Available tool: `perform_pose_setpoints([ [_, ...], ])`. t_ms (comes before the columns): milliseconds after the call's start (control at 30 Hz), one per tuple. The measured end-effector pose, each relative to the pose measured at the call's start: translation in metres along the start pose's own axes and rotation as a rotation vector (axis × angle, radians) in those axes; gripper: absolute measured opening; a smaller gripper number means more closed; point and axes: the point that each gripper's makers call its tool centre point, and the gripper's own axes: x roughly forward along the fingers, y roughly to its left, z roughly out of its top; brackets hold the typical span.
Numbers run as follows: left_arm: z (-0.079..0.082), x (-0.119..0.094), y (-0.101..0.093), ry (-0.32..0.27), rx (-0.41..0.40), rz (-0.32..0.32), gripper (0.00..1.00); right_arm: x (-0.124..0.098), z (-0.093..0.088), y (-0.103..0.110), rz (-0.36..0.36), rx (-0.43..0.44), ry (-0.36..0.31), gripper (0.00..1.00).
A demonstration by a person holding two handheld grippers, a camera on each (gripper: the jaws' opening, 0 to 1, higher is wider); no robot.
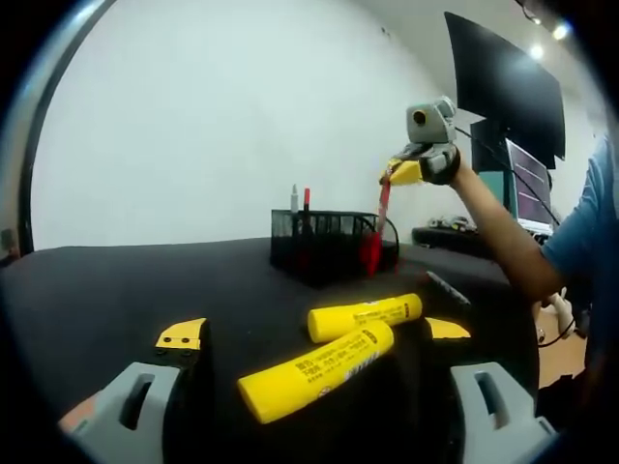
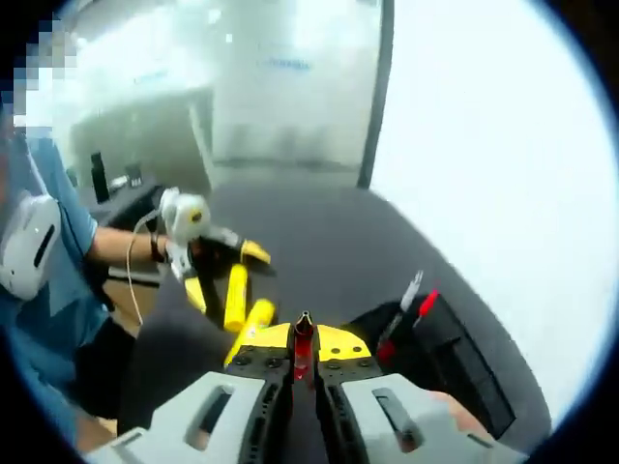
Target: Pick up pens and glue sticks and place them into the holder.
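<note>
In the left gripper view, the left gripper (image 1: pixel 314 333) is held open around two yellow glue sticks (image 1: pixel 315 371) lying on the black worktop (image 1: pixel 116 280). Behind them, a black mesh holder (image 1: pixel 327 242) is seen, above which a red pen (image 1: pixel 375 237) is clamped by the right gripper (image 1: pixel 406 172). In the right gripper view, the red pen (image 2: pixel 304 340) is pinched between closed jaws, beside the holder (image 2: pixel 455 362).

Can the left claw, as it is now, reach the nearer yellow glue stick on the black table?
Probably yes. The left claw is open, and the nearer yellow glue stick lies between its jaws on the black table, with nothing over it. A second yellow glue stick lies close behind it.
</note>
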Motion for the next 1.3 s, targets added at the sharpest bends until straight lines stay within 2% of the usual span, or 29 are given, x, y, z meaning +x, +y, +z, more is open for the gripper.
perform_pose_setpoints([
  [133,0.0,0.0,0.0,0.001,0.001,0.001,0.85,-0.004,0.011,-0.017,-0.07,0.013,-0.056,0.05],
  [233,0.0,0.0,0.0,0.001,0.001,0.002,0.84,-0.01,0.023,-0.032,-0.133,0.062,-0.123,0.05],
  [300,0.0,0.0,0.0,0.001,0.002,0.002,0.84,-0.014,0.026,-0.035,-0.127,0.073,-0.152,0.05],
  [367,0.0,0.0,0.001,0.002,0.002,0.002,0.84,-0.017,0.032,-0.039,-0.157,0.087,-0.189,0.05],
  [567,0.0,0.0,0.001,0.002,0.003,0.003,0.84,-0.035,0.056,-0.07,-0.318,0.162,-0.332,0.05],
  [633,0.0,0.0,0.001,0.001,0.003,0.003,0.84,-0.038,0.061,-0.075,-0.337,0.163,-0.361,0.05],
  [767,-0.001,0.0,0.001,0.003,0.005,0.003,0.84,-0.037,0.064,-0.084,-0.388,0.161,-0.376,0.05],
  [833,0.0,0.0,0.001,0.002,0.004,0.002,0.84,-0.038,0.067,-0.096,-0.427,0.151,-0.379,0.05],
  [1033,0.0,0.0,0.001,0.001,0.004,0.002,0.84,-0.04,0.076,-0.098,-0.493,0.14,-0.439,0.05],
  [1133,0.0,-0.001,0.001,0.001,0.004,0.003,0.84,-0.035,0.073,-0.104,-0.514,0.145,-0.435,0.05],
  [1300,0.0,-0.001,0.001,0.0,0.003,0.003,0.84,-0.026,0.06,-0.118,-0.558,0.146,-0.389,0.05],
])
